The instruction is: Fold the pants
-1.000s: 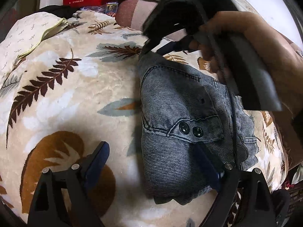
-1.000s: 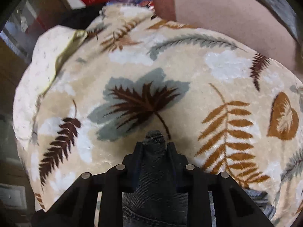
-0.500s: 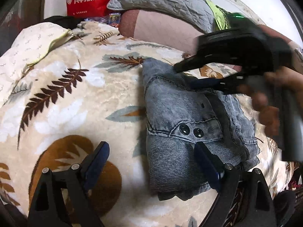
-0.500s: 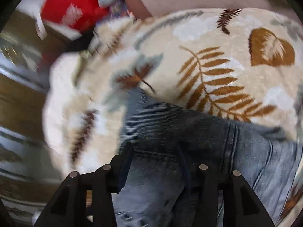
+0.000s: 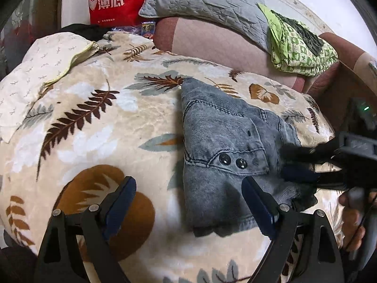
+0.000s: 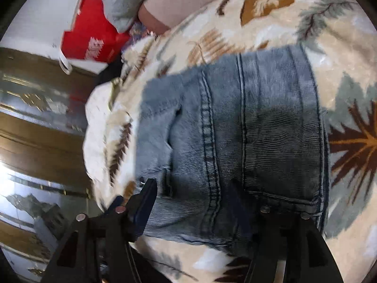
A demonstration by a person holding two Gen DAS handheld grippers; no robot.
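Pants (image 5: pixel 219 141) lie folded on leaf-print blanket (image 5: pixel 94 122).

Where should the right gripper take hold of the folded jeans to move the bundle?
Probably the thick folded edge of the jeans nearest the right gripper, coming in low from that side. The layers stack there, so one pinch catches them all; its jaws are opening over the denim now.

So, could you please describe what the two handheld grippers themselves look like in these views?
The left gripper has black, angular finger arms with triangular cut-outs, silver pivot bolts and dark blue pads. The right gripper is built the same way: black arms, silver bolts, dark blue pads. In the left wrist view its black body shows a small green light, a grey handle and a thin black cable.
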